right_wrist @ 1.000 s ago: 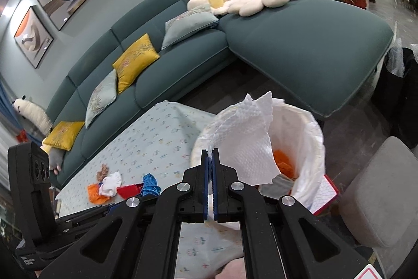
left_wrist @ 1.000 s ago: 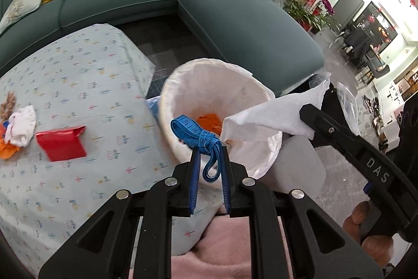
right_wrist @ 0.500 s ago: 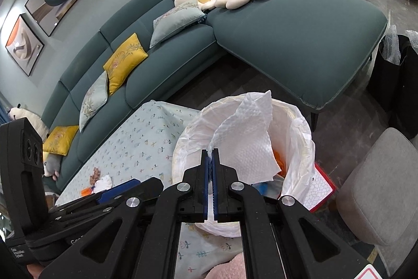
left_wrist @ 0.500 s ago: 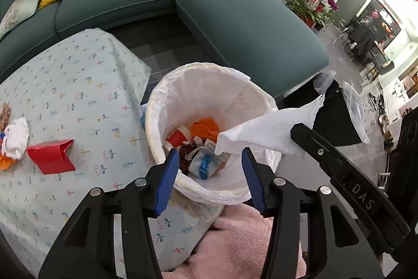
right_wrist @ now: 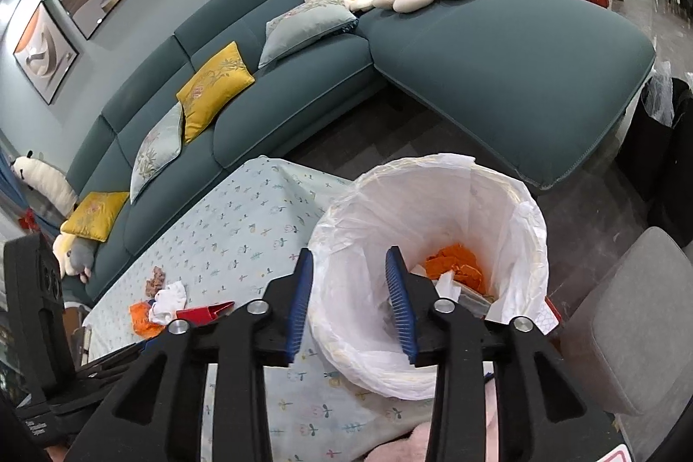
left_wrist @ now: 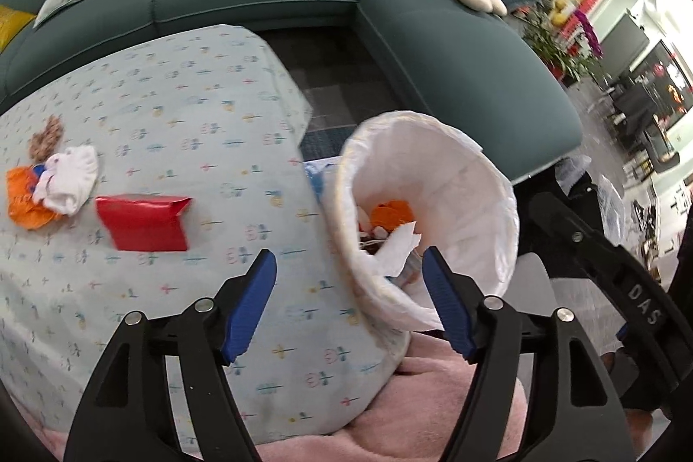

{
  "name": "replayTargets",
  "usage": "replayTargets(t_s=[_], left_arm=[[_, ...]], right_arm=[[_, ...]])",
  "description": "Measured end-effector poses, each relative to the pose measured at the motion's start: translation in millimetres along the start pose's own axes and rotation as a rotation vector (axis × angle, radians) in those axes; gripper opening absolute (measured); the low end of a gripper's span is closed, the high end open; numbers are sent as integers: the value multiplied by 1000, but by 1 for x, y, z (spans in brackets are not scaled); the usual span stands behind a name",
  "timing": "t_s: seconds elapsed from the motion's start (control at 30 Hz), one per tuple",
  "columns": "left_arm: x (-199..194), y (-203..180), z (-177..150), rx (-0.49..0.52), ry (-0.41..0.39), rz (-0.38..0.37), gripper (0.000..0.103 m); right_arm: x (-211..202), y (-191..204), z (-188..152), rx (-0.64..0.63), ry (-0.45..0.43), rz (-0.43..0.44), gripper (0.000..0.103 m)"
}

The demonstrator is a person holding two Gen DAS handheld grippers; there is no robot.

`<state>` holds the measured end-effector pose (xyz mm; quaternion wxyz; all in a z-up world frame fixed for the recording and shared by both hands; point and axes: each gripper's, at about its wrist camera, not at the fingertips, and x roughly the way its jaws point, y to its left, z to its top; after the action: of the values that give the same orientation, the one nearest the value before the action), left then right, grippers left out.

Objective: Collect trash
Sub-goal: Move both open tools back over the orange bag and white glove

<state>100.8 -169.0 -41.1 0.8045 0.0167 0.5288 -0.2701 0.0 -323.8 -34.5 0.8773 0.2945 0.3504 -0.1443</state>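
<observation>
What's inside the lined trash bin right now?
Inside the trash bin: orange scraps and a crumpled white tissue on top of mixed litter. Anything deeper is covered by these and the near rim.

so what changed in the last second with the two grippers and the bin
Both let go. The left gripper dropped the blue tape into the lined bin; its fingers have just been opening and are empty. The right gripper released the white paper towel, which now lies in the bin; its fingers have just opened too. The red packet and the orange and white scraps stayed on the tablecloth.
</observation>
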Motion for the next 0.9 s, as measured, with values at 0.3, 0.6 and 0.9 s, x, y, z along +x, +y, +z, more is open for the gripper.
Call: replayTargets(t_s=[0.3, 0.6, 0.9], left_arm=[[-21, 42, -5, -82, -31, 28, 69], [-40, 91, -13, -174, -60, 39, 69], [-55, 148, -24, -286, -72, 49, 71]], right_arm=[[2, 45, -8, -71, 16, 15, 46], [4, 92, -19, -148, 31, 35, 49], [17, 141, -41, -231, 86, 63, 55]])
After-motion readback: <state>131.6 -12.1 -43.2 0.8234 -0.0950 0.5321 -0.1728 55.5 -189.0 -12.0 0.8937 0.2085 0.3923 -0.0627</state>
